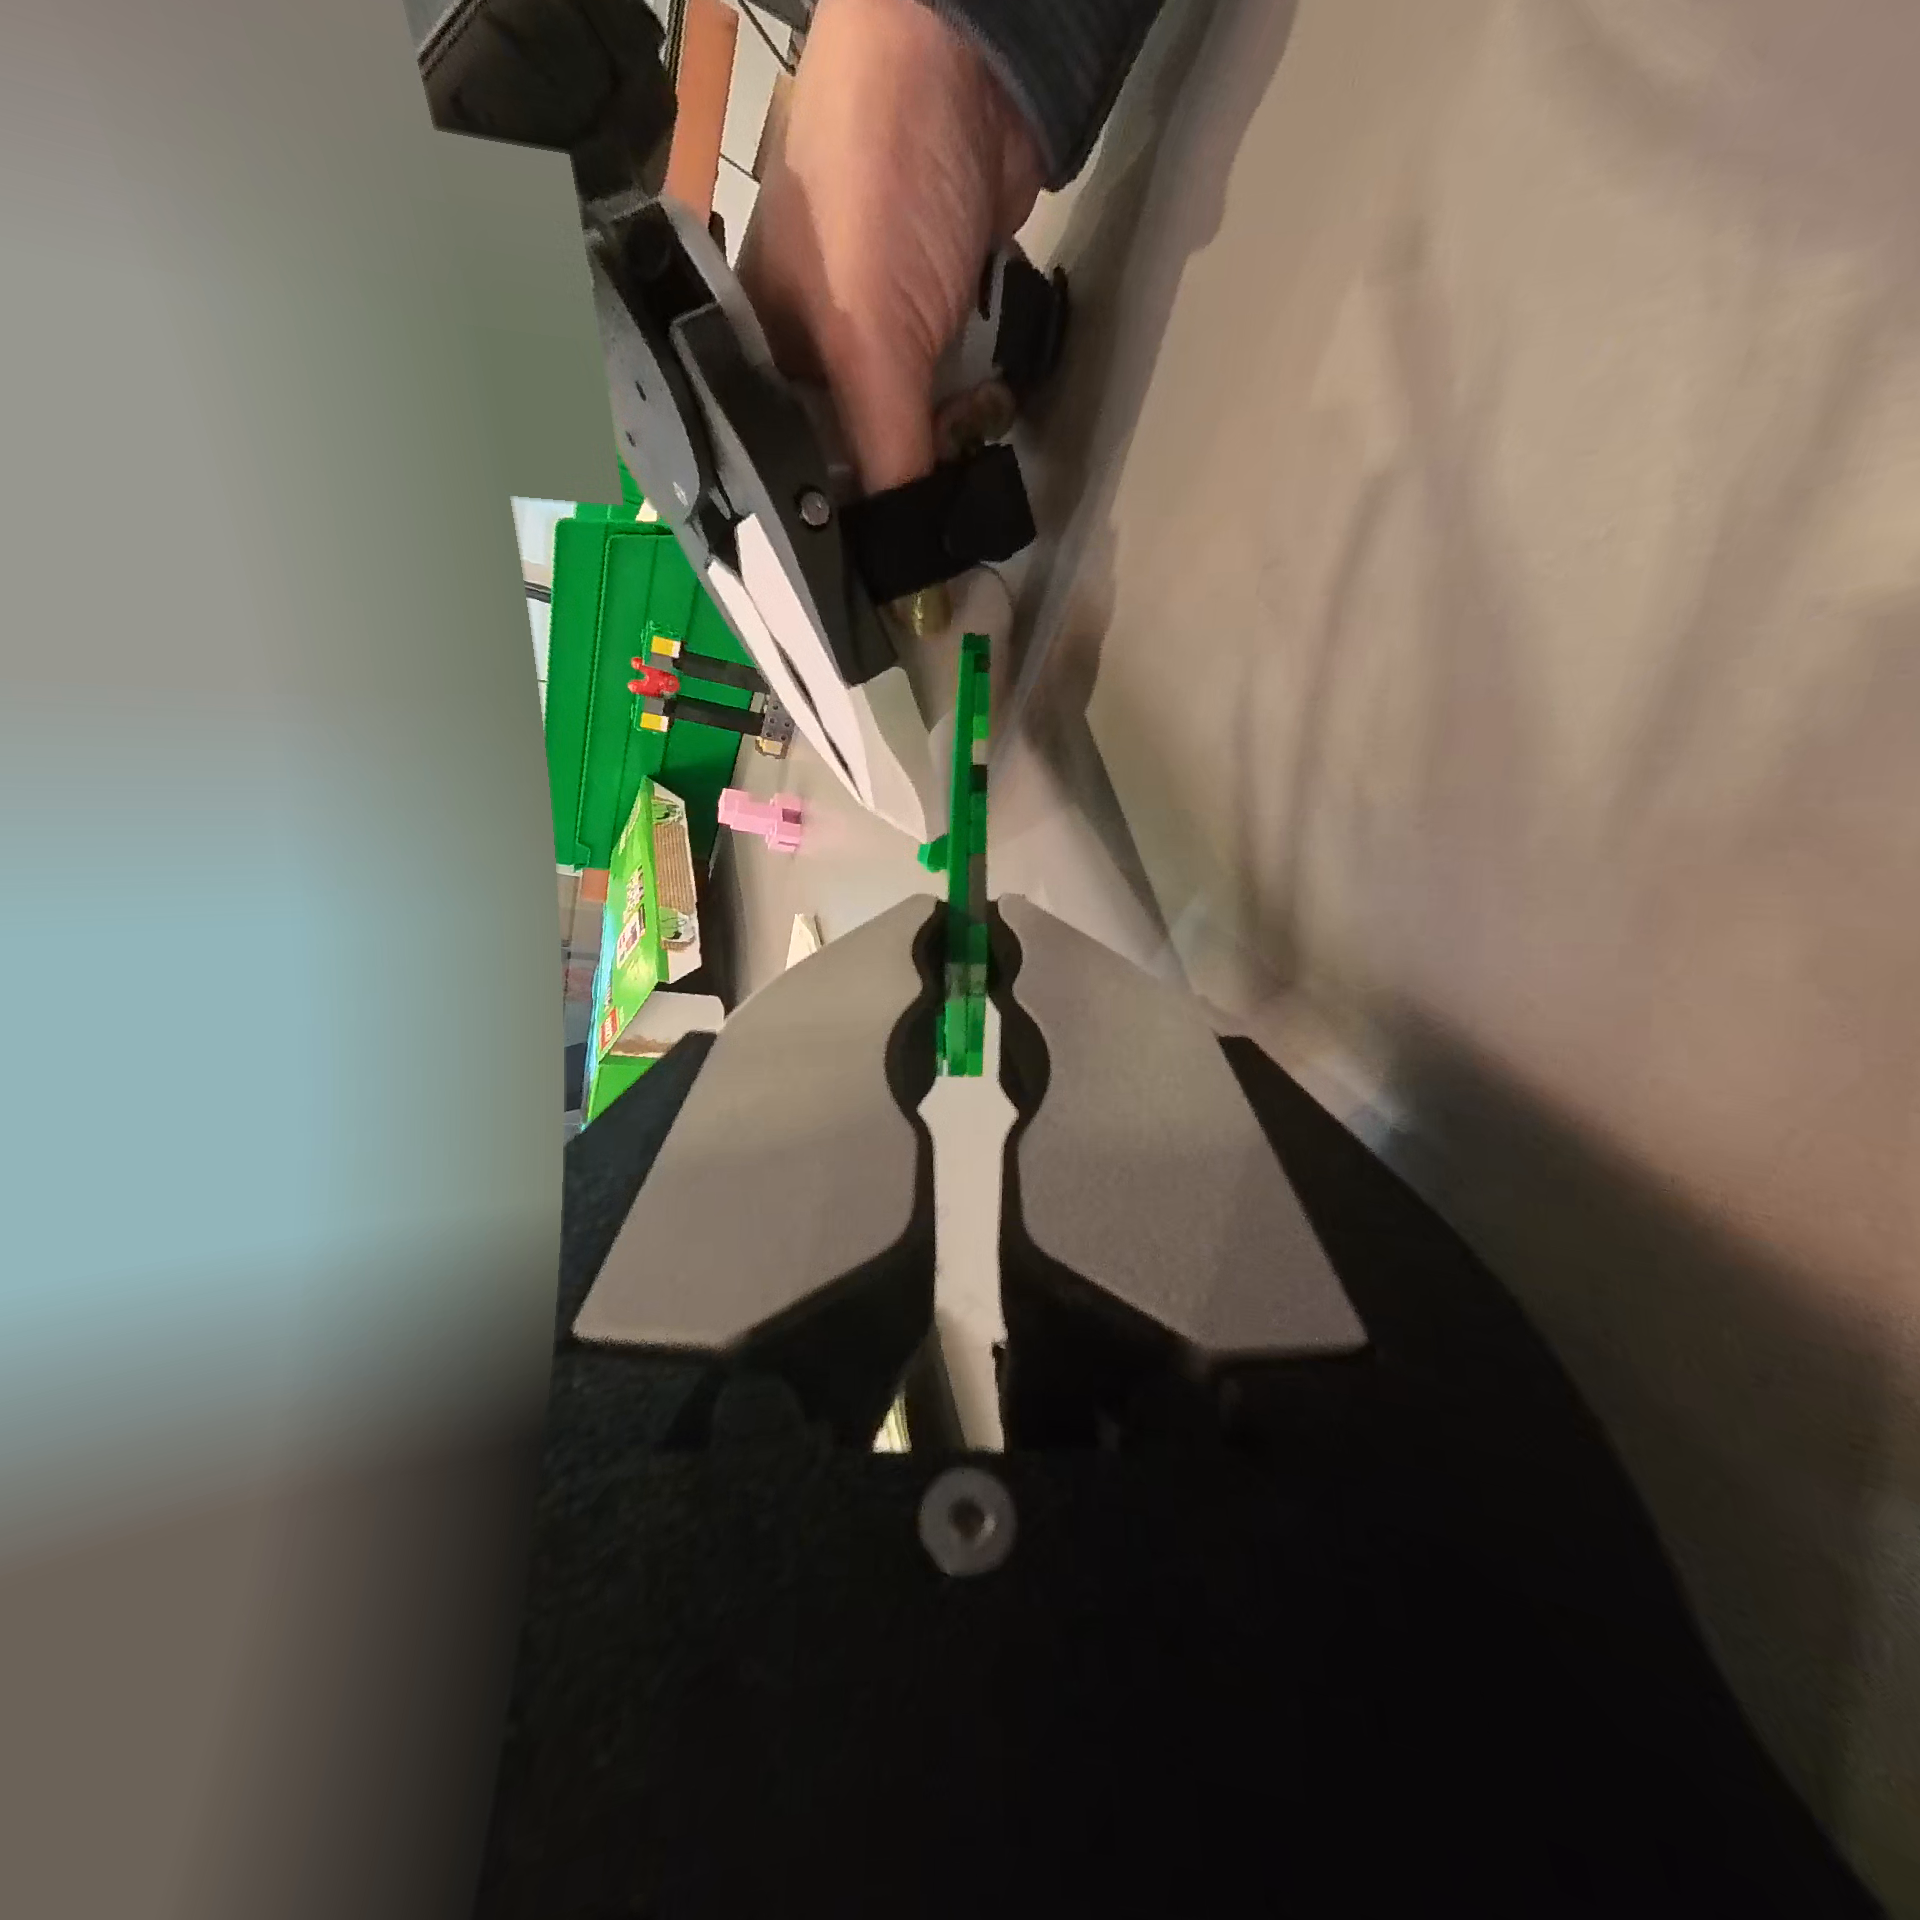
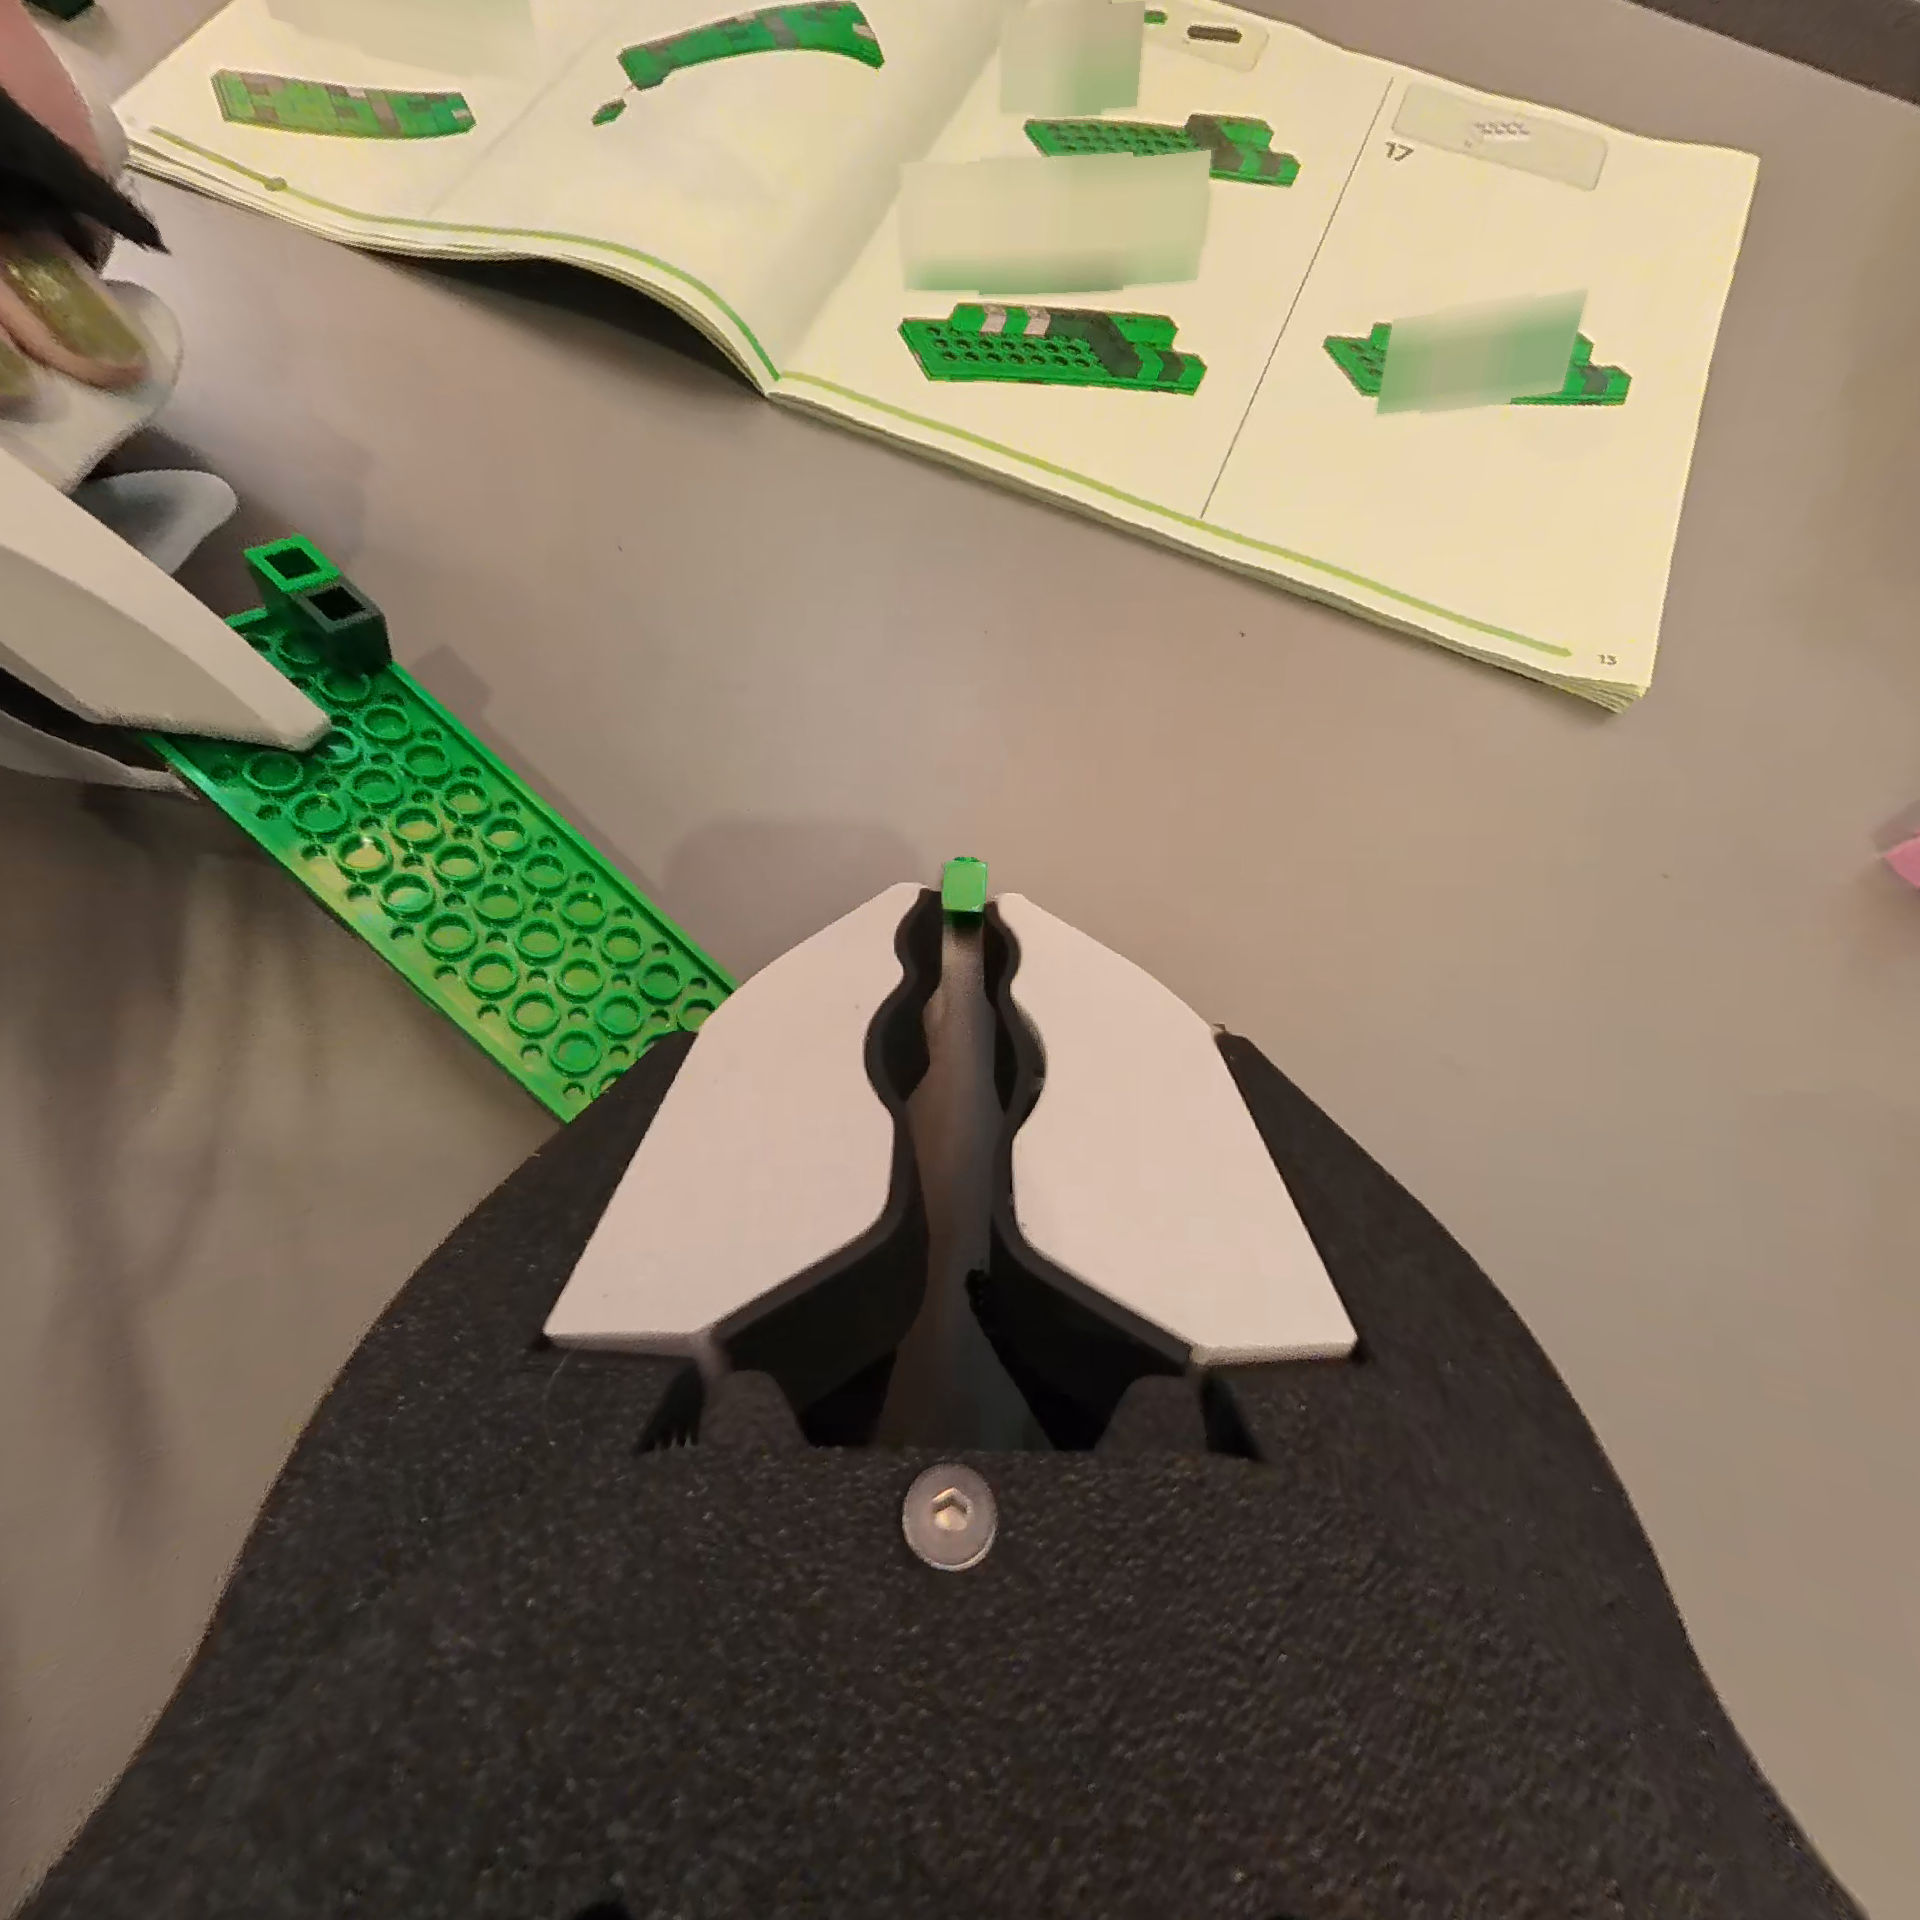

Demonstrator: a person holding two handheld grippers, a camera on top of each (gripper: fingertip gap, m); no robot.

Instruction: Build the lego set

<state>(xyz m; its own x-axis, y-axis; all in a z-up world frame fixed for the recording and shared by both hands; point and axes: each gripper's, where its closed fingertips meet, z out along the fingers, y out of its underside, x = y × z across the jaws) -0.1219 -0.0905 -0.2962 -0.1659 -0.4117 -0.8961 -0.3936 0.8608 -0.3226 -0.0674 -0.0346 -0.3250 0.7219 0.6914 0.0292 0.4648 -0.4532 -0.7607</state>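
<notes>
My left gripper is shut on the edge of a long green Lego plate, seen edge-on and held off the grey table. In the right wrist view the plate shows its hollow underside, with two small bricks at its far end and the left gripper's fingers clamped on it. My right gripper is shut on a small green piece held at its tips. In the left wrist view, that gripper, held by a hand, brings the piece right beside the plate's face.
An open instruction booklet lies on the grey table ahead of the right gripper. A pink piece, a black build with red and yellow parts, a green bin and the set's box stand behind. My hands' fingertips stand some 9 cm from each other.
</notes>
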